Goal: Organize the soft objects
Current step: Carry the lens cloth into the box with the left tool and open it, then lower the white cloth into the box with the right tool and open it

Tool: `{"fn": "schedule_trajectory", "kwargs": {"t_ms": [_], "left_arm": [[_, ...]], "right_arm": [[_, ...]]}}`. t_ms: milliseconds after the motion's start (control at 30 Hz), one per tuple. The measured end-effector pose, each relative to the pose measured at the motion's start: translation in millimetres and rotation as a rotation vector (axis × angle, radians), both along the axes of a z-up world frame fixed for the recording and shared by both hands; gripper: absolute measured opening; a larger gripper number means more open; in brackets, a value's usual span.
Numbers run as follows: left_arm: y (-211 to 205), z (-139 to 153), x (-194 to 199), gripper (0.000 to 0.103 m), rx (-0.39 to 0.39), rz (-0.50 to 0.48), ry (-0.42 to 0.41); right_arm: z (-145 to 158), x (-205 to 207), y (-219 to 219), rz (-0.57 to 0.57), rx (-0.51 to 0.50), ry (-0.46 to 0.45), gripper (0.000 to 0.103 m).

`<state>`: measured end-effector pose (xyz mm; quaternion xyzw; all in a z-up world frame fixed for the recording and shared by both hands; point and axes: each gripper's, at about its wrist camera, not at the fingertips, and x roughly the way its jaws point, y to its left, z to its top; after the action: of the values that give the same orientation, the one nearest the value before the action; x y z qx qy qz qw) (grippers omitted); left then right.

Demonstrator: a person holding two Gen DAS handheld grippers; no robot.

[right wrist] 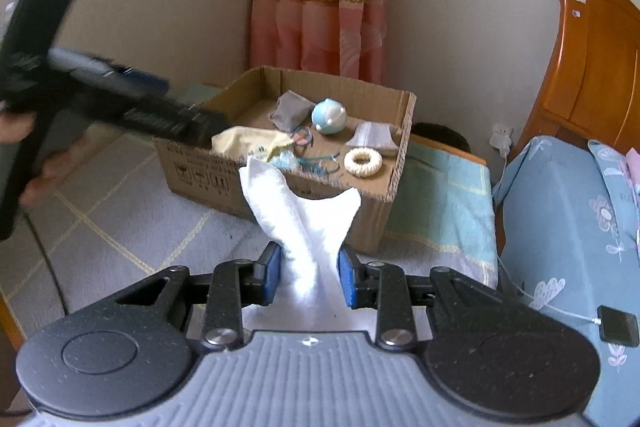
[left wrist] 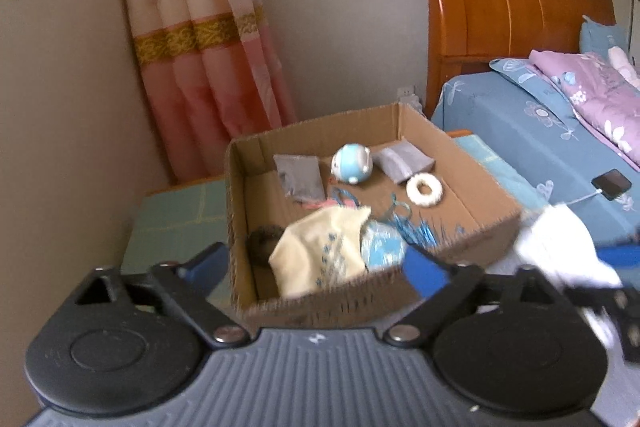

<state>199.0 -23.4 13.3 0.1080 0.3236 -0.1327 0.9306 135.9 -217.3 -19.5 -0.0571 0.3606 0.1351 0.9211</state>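
Looking along the left gripper [left wrist: 316, 269], its blue-padded jaws stood spread wide with nothing between them, poised at the near wall of the open brown cardboard box [left wrist: 476, 163]. Inside lay a pale yellow knitted cloth [left wrist: 320, 251] against that near wall, two grey pouches, a round blue-and-white plush toy [left wrist: 352, 163] and a cream fluffy ring [left wrist: 424, 190]; a white cloth showed blurred at the right edge. From the right wrist view, the right gripper [right wrist: 308, 277] had its blue pads pinched on the narrow waist of that limp white terry cloth [right wrist: 304, 223], held up just in front of the box, both ends flaring free. The cloth looked light, floppy and unbreakable; a grip at the bunched middle should keep it from slipping, though loose corners could snag the box rim.
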Motion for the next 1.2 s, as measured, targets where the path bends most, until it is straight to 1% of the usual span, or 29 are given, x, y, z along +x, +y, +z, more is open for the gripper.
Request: {"fn": "schedule_trajectory", "kwargs": {"t_ms": [167, 233, 367, 467, 567, 700, 800, 933, 967, 1033, 1067, 1100, 1167, 1200], "left_arm": [[15.4, -0.9, -21.9, 0.097, -0.006, 0.049, 0.006], [20.8, -2.3, -28.5, 0.098, -0.002, 0.070, 0.002], [33.5, -5.0, -42.2, 0.100, 0.002, 0.114, -0.016], [41.7, -6.4, -48.8, 0.101, -0.014, 0.143, -0.017], [46.1, -7.1, -53.0, 0.102, -0.023, 0.148, -0.028], [46.9, -10.3, -58.9, 0.102, -0.002, 0.171, -0.076], [51.1, -10.5, -59.3, 0.102, -0.030, 0.168, -0.062], [53.3, -5.6, -61.5, 0.102, -0.044, 0.171, -0.061], [52.9, -4.7, -61.9, 0.102, -0.046, 0.168, -0.063], [52.9, -2.9, -62.9, 0.102, -0.050, 0.170, -0.062], [52.4, -2.0, -63.5, 0.102, -0.051, 0.170, -0.062], [52.2, -1.5, -64.1, 0.102, -0.051, 0.168, -0.063], [51.5, -0.3, -66.0, 0.102, -0.049, 0.168, -0.068], [50.9, 0.2, -66.9, 0.102, -0.047, 0.168, -0.071]], "right_arm": [[14.6, 13.2, 6.5, 0.015, -0.008, -0.026, 0.035], [20.3, 22.7, 9.3, 0.017, -0.015, -0.037, 0.035], [30.3, 48.6, 13.8, 0.018, -0.020, -0.046, 0.035], [34.1, 71.8, 19.1, 0.025, -0.025, -0.042, 0.035], [30.8, 98.9, 24.8, 0.027, -0.021, -0.012, 0.035], [16.4, 131.3, 33.5, 0.002, -0.048, 0.039, 0.035], [7.2, 147.0, 38.8, -0.015, -0.066, 0.060, 0.035], [2.1, 160.6, 41.5, -0.030, -0.073, 0.080, 0.036], [1.8, 162.2, 42.5, -0.033, -0.079, 0.077, 0.040], [3.0, 165.3, 43.7, -0.053, -0.089, 0.058, 0.058], [3.2, 167.8, 43.5, -0.078, -0.095, 0.047, 0.080], [3.4, 169.8, 42.8, -0.101, -0.096, 0.040, 0.097], [6.4, 168.4, 39.2, -0.114, -0.068, 0.020, 0.103], [7.6, 166.9, 38.0, -0.113, -0.060, 0.023, 0.103]]}}
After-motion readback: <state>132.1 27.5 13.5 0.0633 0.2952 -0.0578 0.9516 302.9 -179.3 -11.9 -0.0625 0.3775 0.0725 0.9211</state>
